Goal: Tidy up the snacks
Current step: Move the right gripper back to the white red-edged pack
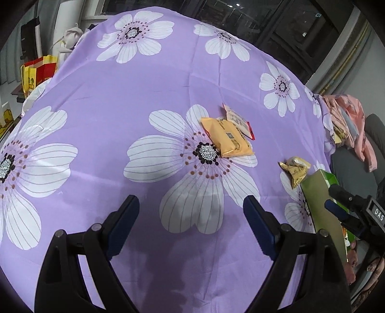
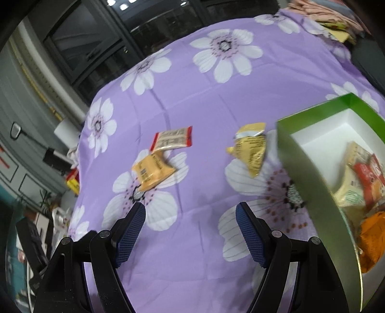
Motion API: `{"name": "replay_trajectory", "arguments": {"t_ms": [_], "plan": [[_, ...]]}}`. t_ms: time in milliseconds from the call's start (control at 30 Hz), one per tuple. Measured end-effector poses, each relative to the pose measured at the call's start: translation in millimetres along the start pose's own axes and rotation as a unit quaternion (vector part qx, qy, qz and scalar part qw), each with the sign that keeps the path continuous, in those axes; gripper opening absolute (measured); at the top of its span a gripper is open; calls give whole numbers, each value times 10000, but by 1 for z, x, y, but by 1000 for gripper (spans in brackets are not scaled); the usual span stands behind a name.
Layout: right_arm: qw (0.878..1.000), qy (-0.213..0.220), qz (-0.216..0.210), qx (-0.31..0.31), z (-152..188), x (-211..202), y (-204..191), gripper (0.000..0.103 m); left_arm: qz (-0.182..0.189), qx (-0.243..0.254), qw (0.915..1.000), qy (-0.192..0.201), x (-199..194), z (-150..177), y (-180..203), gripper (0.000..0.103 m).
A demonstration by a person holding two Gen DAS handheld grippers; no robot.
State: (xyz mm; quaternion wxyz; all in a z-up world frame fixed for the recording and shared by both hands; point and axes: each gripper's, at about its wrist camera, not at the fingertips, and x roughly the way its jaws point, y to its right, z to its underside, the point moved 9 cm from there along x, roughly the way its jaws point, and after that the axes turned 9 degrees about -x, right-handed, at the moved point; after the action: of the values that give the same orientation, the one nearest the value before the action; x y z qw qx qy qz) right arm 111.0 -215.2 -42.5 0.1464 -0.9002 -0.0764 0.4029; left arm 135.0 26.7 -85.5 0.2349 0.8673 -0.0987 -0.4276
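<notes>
An orange snack packet (image 1: 227, 137) (image 2: 151, 172) lies on the purple flowered cloth, partly over a red-edged white packet (image 1: 239, 120) (image 2: 172, 139). A gold crumpled packet (image 1: 296, 169) (image 2: 251, 149) lies beside the green box (image 1: 320, 204) (image 2: 303, 154), which holds several snacks (image 2: 361, 183). My left gripper (image 1: 191, 209) hovers open and empty over the cloth, short of the orange packet. My right gripper (image 2: 190, 216) is open and empty too, between the orange packet and the box. The right gripper's fingers (image 1: 341, 207) show at the left wrist view's right edge.
Pink folded cloth (image 1: 353, 125) (image 2: 320, 9) sits at the table's far right. A dark chair (image 1: 356, 166) stands beside the table. Red and yellow bags (image 1: 38, 72) stand off the table's left side. Dark windows (image 2: 96, 48) lie beyond the far edge.
</notes>
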Motion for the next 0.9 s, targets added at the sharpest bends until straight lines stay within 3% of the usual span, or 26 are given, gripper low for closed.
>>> {"name": "replay_trajectory", "arguments": {"t_ms": [133, 233, 367, 467, 533, 700, 867, 900], "plan": [[9995, -260, -106, -176, -8, 9, -22, 79, 59, -113, 9999, 19, -3, -4, -4, 88], [9983, -401, -303, -292, -23, 20, -43, 90, 76, -210, 9997, 50, -6, -8, -8, 88], [9963, -663, -385, -392, -41, 42, -60, 91, 65, -317, 9995, 69, -9, -13, -13, 89], [9945, -819, -27, -655, -57, 63, -62, 91, 33, -399, 9991, 117, -13, -18, -19, 91], [9929, -926, 147, -735, -69, 80, -60, 91, 48, -457, 9989, 130, -15, -20, -22, 99], [9881, -1397, 226, -609, -94, 134, -51, 91, 171, -654, 9976, 139, -17, -26, -27, 101], [9622, -1880, 687, -1846, -94, 201, -64, 91, 28, -681, 9976, 79, -12, -28, -33, 101], [9626, -1887, 724, -1804, -92, 210, -64, 91, -4, -698, 9975, 68, -10, -27, -35, 101]]}}
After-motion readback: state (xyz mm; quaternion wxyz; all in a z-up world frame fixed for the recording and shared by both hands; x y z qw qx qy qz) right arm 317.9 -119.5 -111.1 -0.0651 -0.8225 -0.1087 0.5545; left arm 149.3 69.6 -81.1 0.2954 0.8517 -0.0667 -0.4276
